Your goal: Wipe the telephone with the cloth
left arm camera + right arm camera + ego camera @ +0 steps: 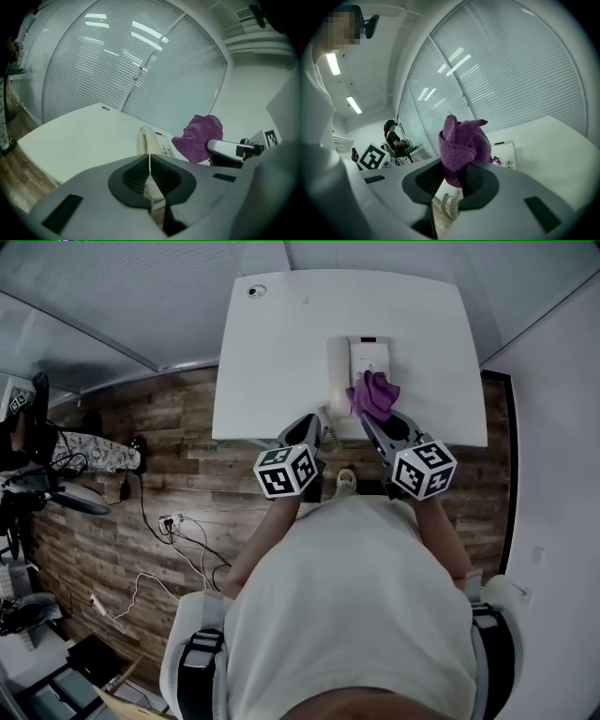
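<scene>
A white telephone stands near the front edge of the white table, with its handset on the left. My right gripper is shut on a purple cloth, which it holds over the phone's near end. In the right gripper view the cloth bulges up from between the jaws, with the phone behind it and its coiled cord below. My left gripper hangs at the table's front edge, just left of the phone. Its jaws are shut with nothing between them, and the phone and cloth lie ahead.
A small round fitting sits in the table's far left corner. Beyond the table is a glass wall with blinds. Cables and a power strip lie on the wooden floor at the left. A person sits in the background.
</scene>
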`<action>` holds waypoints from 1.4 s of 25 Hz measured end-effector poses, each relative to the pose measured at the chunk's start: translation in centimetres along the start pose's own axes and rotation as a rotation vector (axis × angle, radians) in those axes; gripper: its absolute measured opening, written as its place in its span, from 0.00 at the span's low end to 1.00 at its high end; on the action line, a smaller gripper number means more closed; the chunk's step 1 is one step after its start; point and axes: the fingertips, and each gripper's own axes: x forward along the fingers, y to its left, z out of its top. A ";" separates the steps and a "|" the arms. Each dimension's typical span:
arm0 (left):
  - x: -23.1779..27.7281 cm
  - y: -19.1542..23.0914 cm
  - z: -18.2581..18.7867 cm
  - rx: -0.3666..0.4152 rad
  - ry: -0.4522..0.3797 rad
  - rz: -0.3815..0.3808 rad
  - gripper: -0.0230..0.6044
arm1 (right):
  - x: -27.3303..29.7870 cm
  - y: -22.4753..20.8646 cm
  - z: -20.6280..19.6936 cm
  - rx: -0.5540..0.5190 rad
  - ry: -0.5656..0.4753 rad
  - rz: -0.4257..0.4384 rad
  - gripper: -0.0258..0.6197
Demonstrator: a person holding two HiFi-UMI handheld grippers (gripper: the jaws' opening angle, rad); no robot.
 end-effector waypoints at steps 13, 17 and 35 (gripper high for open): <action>-7.8 -0.4 -3.5 0.086 0.050 -0.050 0.07 | -2.9 6.8 -3.5 0.030 -0.014 -0.023 0.18; -10.3 -0.8 -5.3 0.108 0.066 -0.061 0.07 | -4.7 8.9 -5.1 0.031 -0.017 -0.034 0.18; -18.2 -2.4 -10.3 0.148 0.076 -0.086 0.07 | -10.2 16.7 -11.1 -0.019 0.020 -0.027 0.18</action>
